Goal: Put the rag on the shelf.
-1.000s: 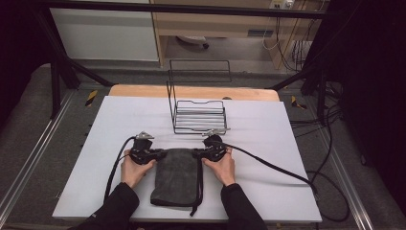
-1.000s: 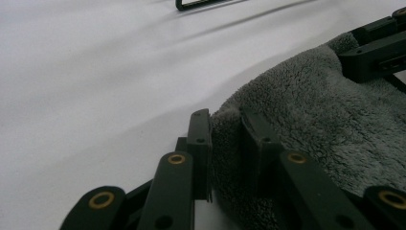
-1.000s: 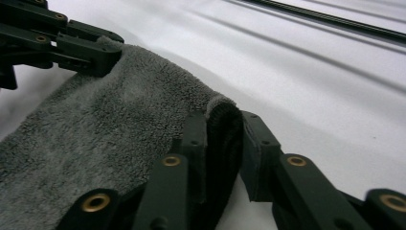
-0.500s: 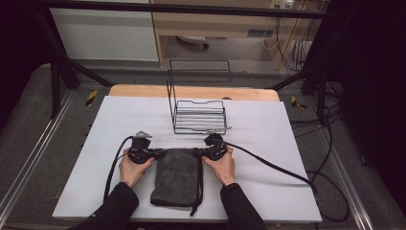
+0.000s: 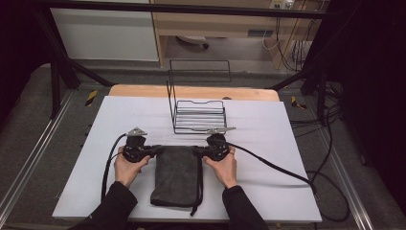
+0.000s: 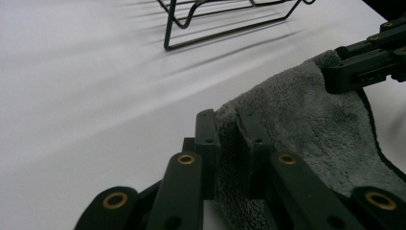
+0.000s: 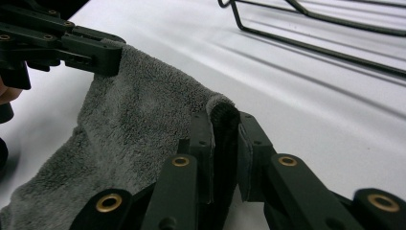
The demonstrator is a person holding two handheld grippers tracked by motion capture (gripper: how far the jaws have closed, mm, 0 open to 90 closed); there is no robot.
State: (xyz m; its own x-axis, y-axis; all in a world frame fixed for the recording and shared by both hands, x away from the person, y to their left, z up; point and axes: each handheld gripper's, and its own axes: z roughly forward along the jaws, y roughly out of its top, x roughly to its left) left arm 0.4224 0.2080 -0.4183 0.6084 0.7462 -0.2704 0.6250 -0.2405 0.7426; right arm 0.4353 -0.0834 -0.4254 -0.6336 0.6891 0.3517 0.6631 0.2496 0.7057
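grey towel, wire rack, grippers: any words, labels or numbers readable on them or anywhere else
None readable on the grey towel, wire rack, left gripper or right gripper.
Pale label strip on the shelf edge behind the table: too small and blurred to read.
Yellow-and-black floor markers: stripes, no text.

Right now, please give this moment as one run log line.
left tool: shut on grey towel corner | right tool: shut on other corner | towel: on white table | wire rack: behind, apart

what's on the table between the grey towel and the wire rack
Nothing: in the high view a bare strip of white table separates the grey towel from the wire rack. The left gripper view shows the same bare stretch.
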